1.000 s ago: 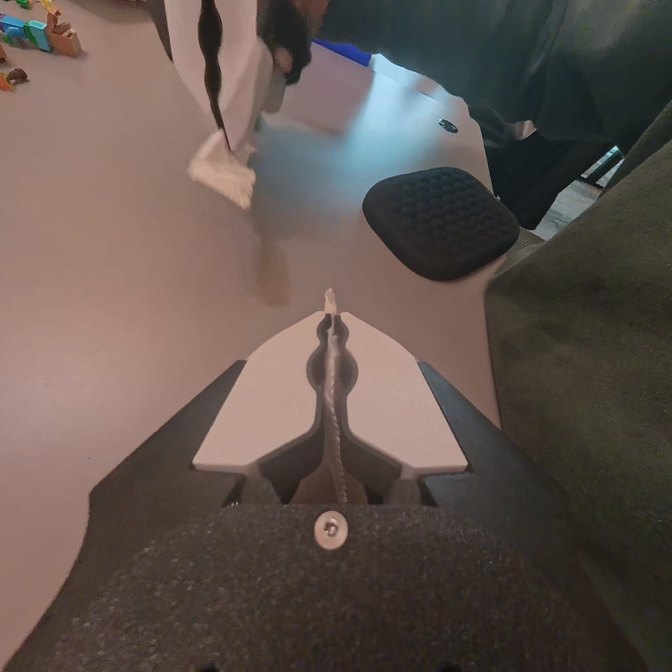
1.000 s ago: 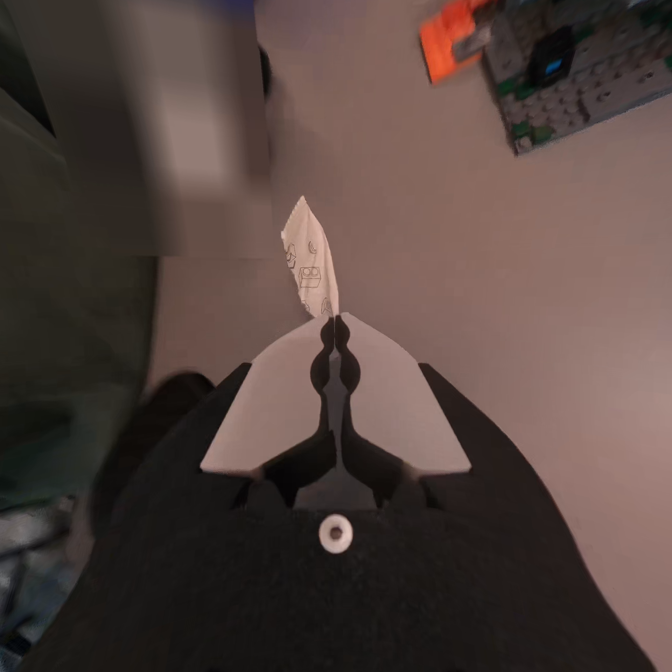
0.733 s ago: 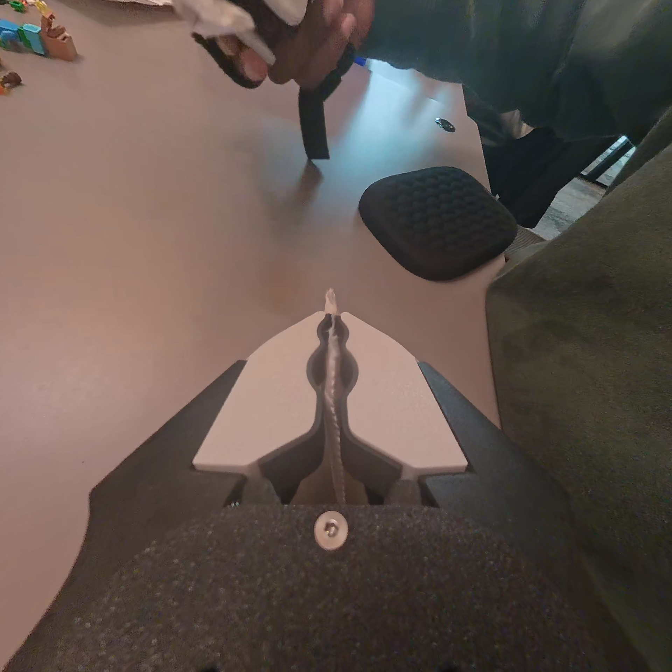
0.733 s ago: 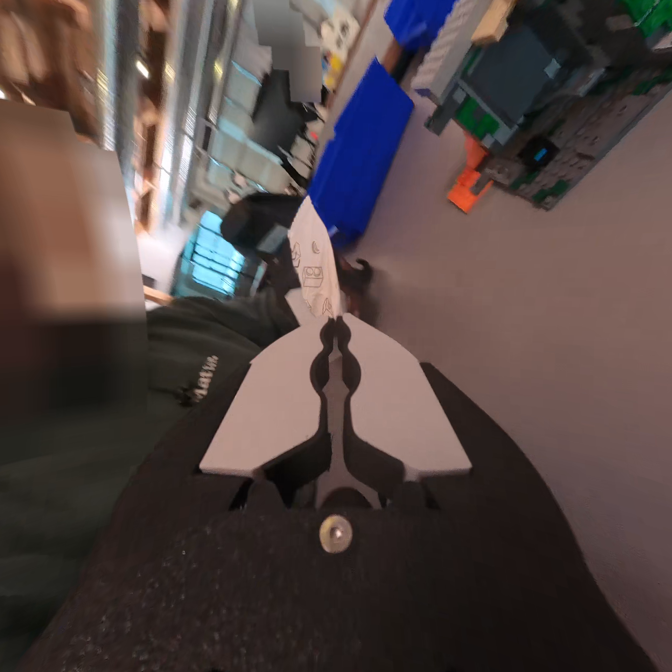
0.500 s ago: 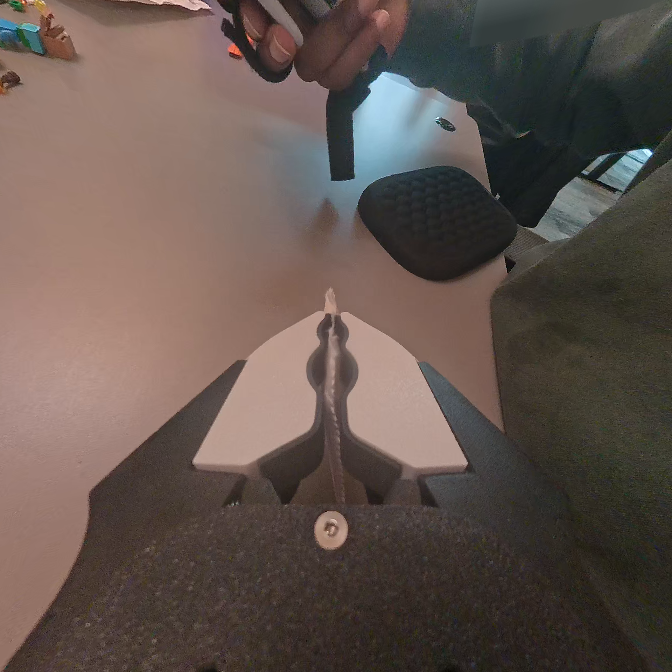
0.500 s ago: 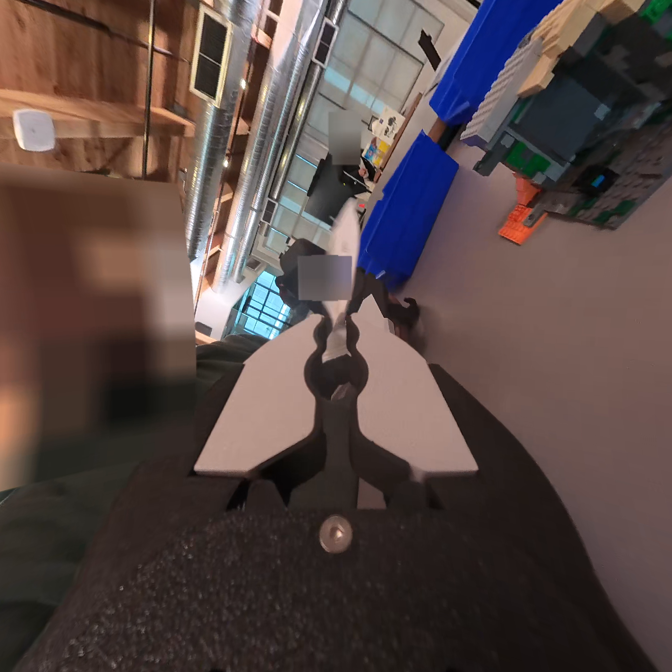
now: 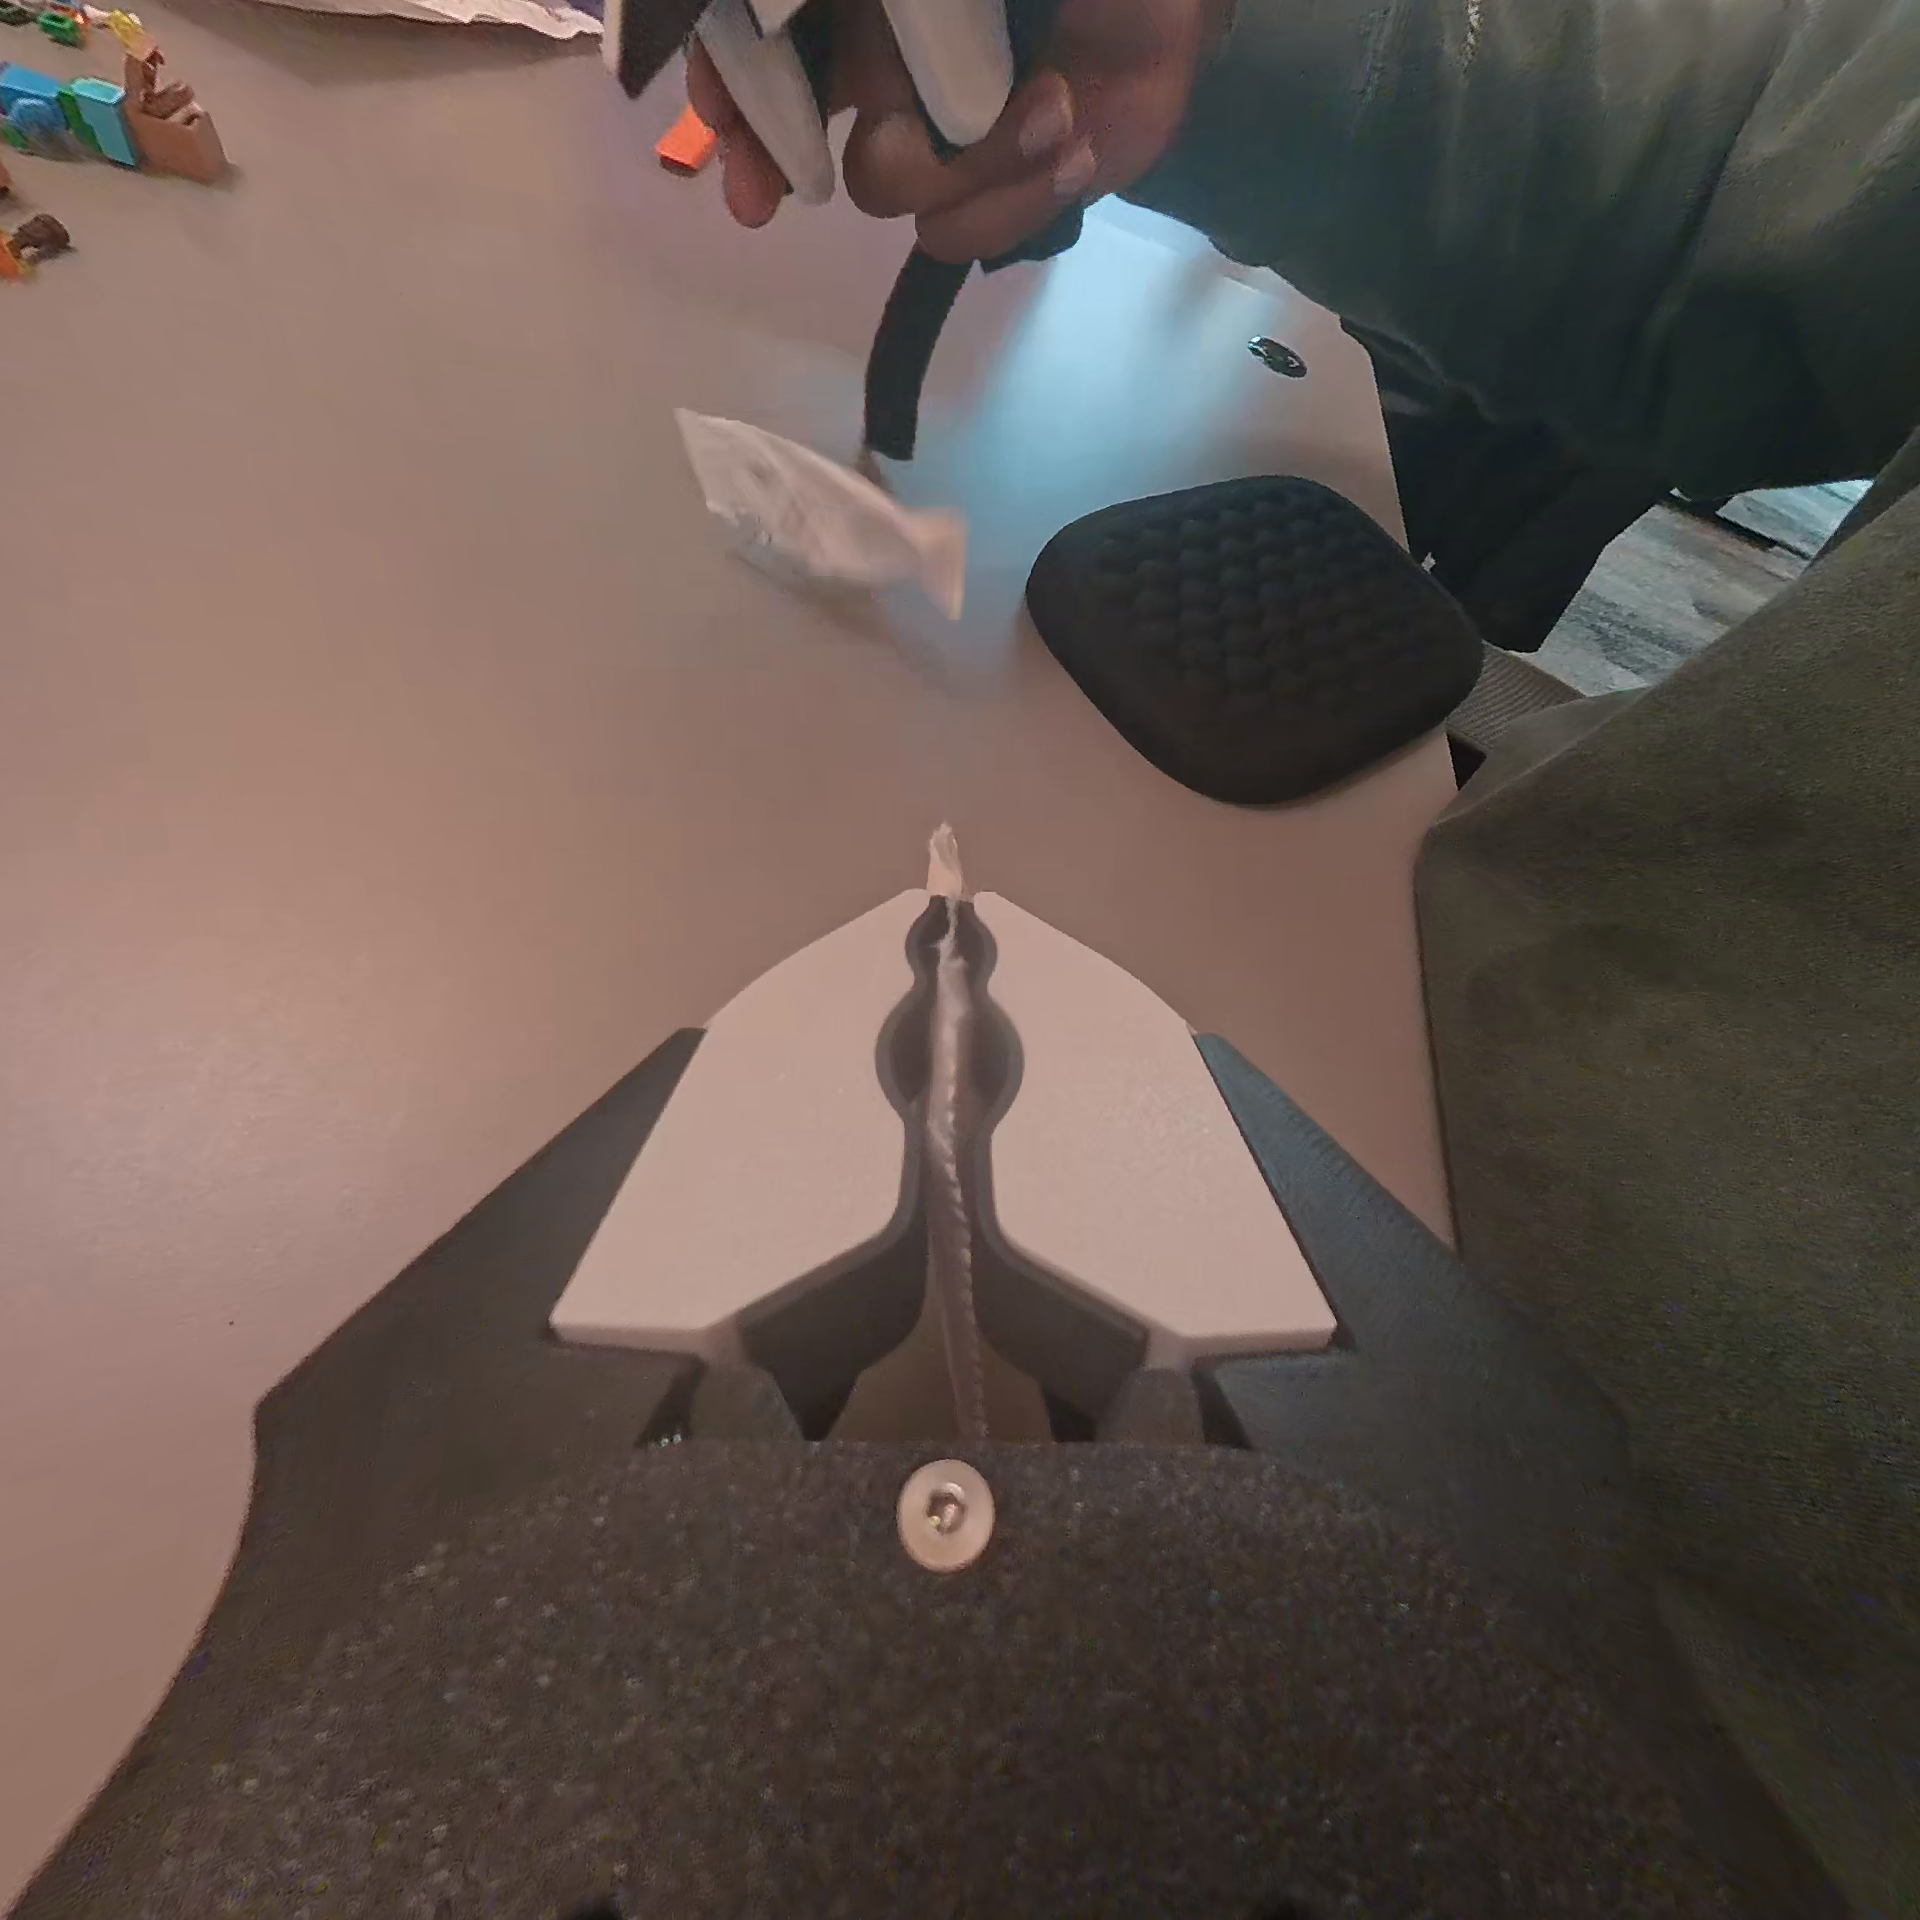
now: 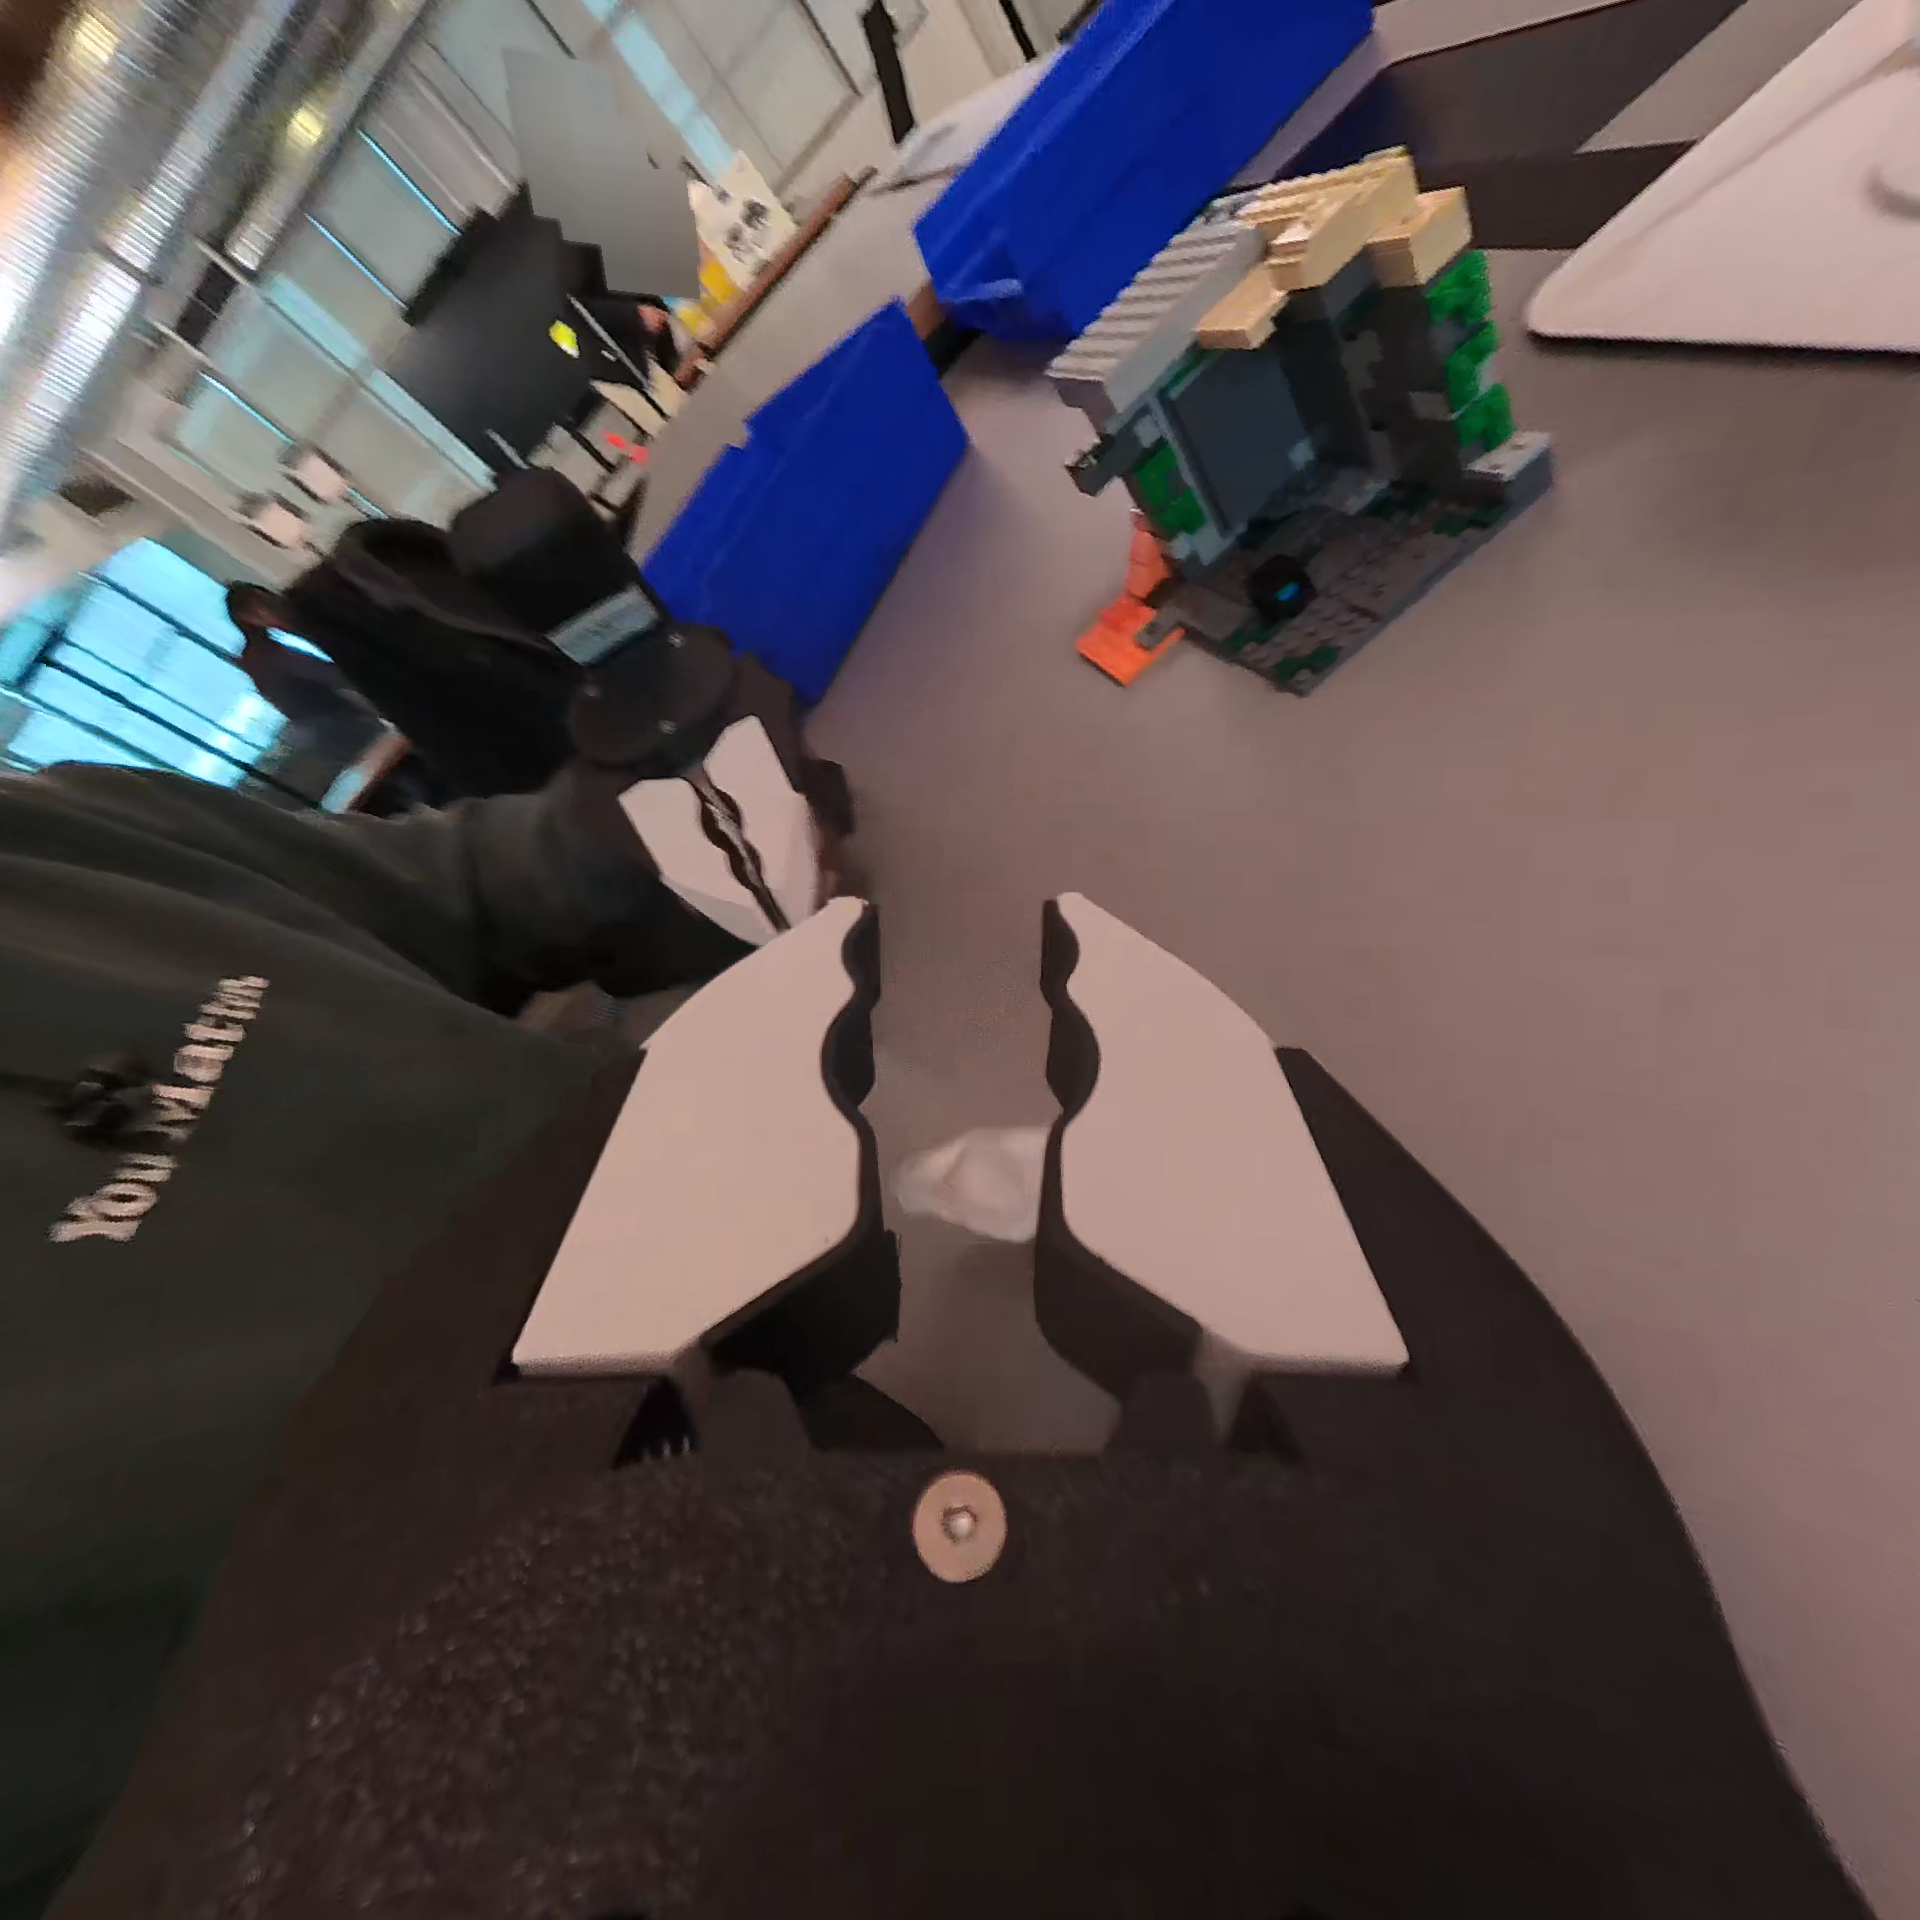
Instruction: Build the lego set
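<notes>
My left gripper [image 7: 948, 902] is shut on a thin white torn strip [image 7: 943, 857], seen edge-on between the pads with its tip poking out in front. It hovers low over the grey table [image 7: 312, 727]. My right gripper [image 8: 956, 914] is open with nothing between its pads. A small white printed paper bag [image 7: 821, 514] shows blurred just above or on the table below it. Through the right jaws it appears as a white crumpled patch [image 8: 971, 1179]. The right gripper also shows at the top of the left wrist view [image 7: 831, 83], held in a hand. The left gripper shows shut in the right wrist view [image 8: 727, 831].
A black mesh pad [image 7: 1252, 634] lies at the table's right edge. A dark green sleeve [image 7: 1662, 1143] fills the right side. Loose coloured bricks [image 7: 104, 125] and an orange brick [image 7: 686, 140] lie far off. A grey-green brick build [image 8: 1309, 488] and blue boxes [image 8: 821, 499] stand ahead. My hands' fingertips stand some 15 cm from each other.
My right gripper swung up, opened and let go of the white paper bag, which dropped toward the table. My left gripper stayed shut on the strip and did not move.
</notes>
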A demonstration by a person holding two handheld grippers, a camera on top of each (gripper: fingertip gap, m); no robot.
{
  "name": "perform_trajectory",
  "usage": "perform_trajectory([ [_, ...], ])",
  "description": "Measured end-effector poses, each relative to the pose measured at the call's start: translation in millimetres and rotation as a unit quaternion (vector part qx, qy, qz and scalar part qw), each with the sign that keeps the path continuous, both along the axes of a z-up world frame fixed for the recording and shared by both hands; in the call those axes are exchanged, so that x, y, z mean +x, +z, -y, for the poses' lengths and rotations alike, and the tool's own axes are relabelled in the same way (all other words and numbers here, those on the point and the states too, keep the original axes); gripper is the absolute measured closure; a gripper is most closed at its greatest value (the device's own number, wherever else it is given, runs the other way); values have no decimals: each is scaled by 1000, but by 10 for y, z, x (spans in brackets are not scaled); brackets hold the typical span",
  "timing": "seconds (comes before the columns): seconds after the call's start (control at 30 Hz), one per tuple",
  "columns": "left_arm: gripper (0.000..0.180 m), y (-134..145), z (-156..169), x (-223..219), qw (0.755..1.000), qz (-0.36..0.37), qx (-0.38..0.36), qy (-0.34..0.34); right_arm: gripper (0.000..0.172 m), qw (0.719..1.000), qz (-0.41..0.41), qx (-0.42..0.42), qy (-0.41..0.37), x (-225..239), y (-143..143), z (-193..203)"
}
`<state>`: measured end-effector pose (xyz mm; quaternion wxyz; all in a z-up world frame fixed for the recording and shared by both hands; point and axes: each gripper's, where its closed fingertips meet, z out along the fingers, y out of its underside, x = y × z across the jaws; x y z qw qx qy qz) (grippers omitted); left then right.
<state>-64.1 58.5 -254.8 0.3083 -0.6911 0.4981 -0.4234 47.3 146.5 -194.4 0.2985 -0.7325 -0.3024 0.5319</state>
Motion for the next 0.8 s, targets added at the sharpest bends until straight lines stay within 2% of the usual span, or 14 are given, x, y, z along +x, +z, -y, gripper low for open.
perform_trajectory([
  [0.1,178,-7,4,5,1000,-1,-1,-1,141,997,63,45,-11,85,-126,-20],
  [0.17,178,-10,5,7,1000,-2,0,-1,138,987,137,81,1,142,-294,28],
  [0.27,179,-11,4,6,1000,-2,-2,-1,135,950,272,149,34,263,-613,158],
  [0.37,179,-15,4,8,1000,-3,-1,-1,131,925,350,135,61,328,-838,391],
  [0.57,178,-18,16,10,1000,-3,-1,-5,126,897,421,117,64,329,-1077,729],
  [0.63,178,-17,24,11,1000,-3,-1,-7,142,887,441,133,44,359,-1126,691],
  [0.7,179,-16,30,10,1000,-3,-1,-9,158,893,427,135,32,363,-1084,661],
  [0.8,178,-14,46,9,1000,-3,-1,-12,171,930,357,82,11,373,-958,619],
])
